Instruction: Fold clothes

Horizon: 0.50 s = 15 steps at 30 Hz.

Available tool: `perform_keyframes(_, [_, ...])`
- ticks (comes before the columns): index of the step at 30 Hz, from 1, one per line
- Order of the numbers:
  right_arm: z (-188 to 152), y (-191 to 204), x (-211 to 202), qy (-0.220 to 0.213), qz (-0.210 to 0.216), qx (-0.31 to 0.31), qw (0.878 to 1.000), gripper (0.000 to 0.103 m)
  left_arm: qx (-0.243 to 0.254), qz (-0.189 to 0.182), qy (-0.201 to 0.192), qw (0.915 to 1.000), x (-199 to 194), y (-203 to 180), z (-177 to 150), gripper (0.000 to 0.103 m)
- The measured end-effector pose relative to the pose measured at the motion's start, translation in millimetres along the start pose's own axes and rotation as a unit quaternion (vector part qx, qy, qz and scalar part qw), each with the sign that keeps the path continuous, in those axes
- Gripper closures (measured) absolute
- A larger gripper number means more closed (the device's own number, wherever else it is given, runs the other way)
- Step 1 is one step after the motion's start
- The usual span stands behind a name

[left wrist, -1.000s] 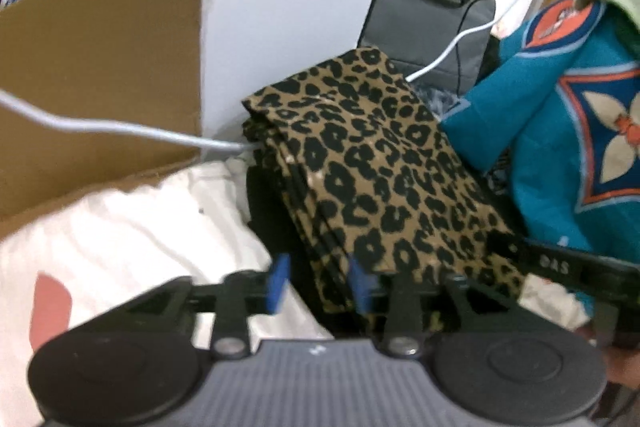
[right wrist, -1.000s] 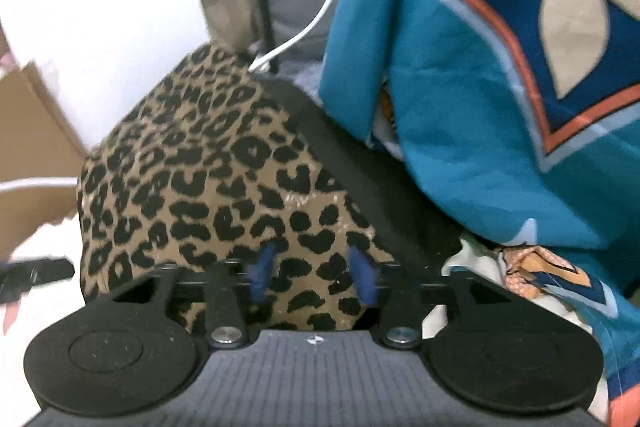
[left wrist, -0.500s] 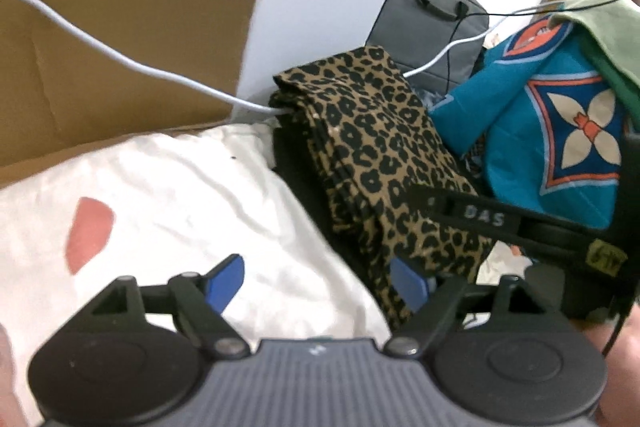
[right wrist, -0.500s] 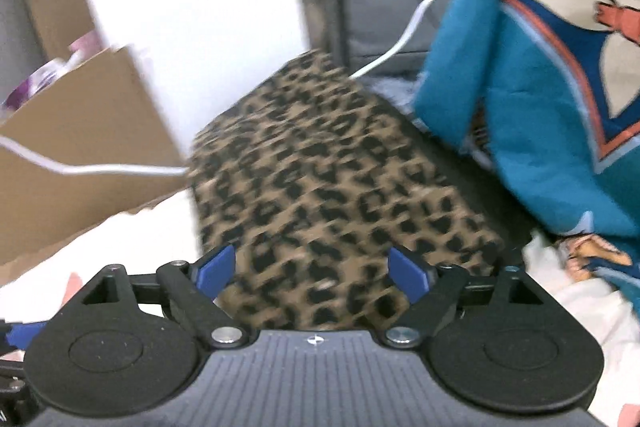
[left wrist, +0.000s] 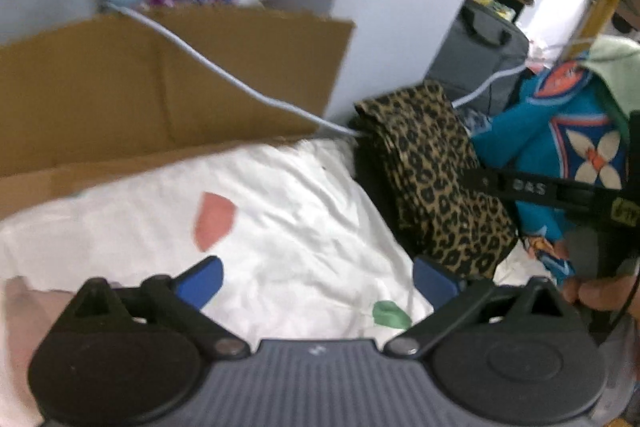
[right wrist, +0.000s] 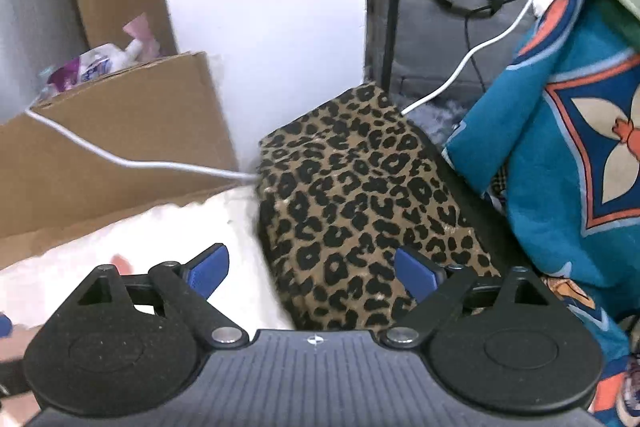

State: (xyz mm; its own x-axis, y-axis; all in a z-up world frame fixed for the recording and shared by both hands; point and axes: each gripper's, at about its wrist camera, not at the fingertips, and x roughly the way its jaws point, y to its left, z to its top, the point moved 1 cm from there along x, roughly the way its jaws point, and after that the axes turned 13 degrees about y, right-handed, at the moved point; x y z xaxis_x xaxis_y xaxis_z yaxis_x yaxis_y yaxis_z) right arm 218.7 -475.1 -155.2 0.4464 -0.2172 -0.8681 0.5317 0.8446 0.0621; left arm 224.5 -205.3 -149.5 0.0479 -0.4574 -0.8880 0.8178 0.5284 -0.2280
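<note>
A folded leopard-print garment (right wrist: pixel 356 203) lies in a neat stack against the white wall; it also shows in the left wrist view (left wrist: pixel 436 179). My right gripper (right wrist: pixel 312 273) is open and empty, hovering just in front of the stack's near edge. My left gripper (left wrist: pixel 316 281) is open and empty above a white sheet with coloured spots (left wrist: pixel 240 219), left of the stack. A heap of teal patterned clothes (right wrist: pixel 572 163) rises to the right of the stack.
A cardboard box (left wrist: pixel 160 83) stands at the left with bottles behind it. A white cable (right wrist: pixel 132 161) runs from the box to the stack. A grey bag (right wrist: pixel 448 39) sits behind under a desk. The other gripper's black arm (left wrist: pixel 552 191) crosses the right.
Both grippers have opened and let go of the leopard-print garment, then pulled back from it. The folded stack stays by the wall.
</note>
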Motion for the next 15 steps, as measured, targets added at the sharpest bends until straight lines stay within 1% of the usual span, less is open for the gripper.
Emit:
perform_keyframes(2, [11,-2,-24,0.013,0.001,0.016,1.000,0.009,-0.020,0.011,-0.004,0.9997,-33,4,7,0.001])
perform_keyframes(4, [21,-1,-52,0.016,0.011,0.021,1.000,0.008,-0.047,0.018,-0.006,0.9987,-68,9,15,0.001])
perform_keyframes(6, [30,2,-83,0.017,0.018,0.024,0.999,0.008,-0.067,0.025,-0.001,0.9974,-102,12,21,0.001])
perform_keyframes(8, [40,6,-117,0.016,0.023,0.025,0.999,0.007,-0.077,0.038,0.008,0.9963,-134,11,25,0.001])
perform_keyframes(10, [46,7,-152,0.012,0.037,0.036,0.999,0.005,-0.081,0.056,0.012,0.9950,-167,8,25,0.001])
perform_keyframes(12, [50,9,-186,0.009,0.055,0.044,0.997,0.003,-0.089,0.064,0.013,0.9938,-196,5,21,0.001])
perform_keyframes(15, [52,14,-231,0.008,0.051,0.037,0.998,0.002,-0.112,0.064,0.011,0.9917,-235,4,13,0.001])
